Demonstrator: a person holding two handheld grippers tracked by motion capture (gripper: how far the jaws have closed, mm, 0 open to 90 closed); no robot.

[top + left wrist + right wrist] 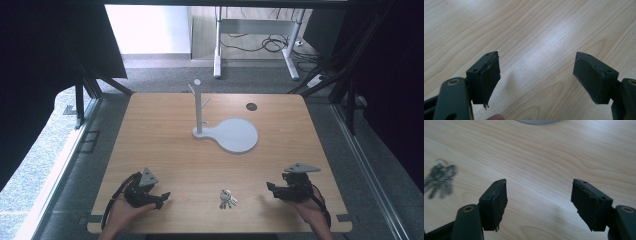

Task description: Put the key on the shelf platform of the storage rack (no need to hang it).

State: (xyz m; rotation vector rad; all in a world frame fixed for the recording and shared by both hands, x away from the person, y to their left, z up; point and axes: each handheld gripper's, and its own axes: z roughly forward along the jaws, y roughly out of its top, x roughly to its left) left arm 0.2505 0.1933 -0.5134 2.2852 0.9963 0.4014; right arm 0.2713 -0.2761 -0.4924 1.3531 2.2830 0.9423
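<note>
A bunch of silver keys [227, 199] lies on the wooden table [165, 150] near its front edge, between my two grippers. The keys [439, 181] also sit blurred at the left of the right gripper view. My left gripper [164, 196] rests at the front left, held by a hand, its jaws wide open over bare wood [536, 72]. My right gripper [270, 188] rests at the front right, jaws open and empty [539, 200], pointing toward the keys. A white stand [199, 107] with short pegs rises from a round white base [237, 135] at the table's middle back.
A small dark round disc [251, 106] lies on the table behind the white base. Beyond the far edge stand white desk legs [218, 50] and cables on the grey carpet. Dark curtains hang at both sides.
</note>
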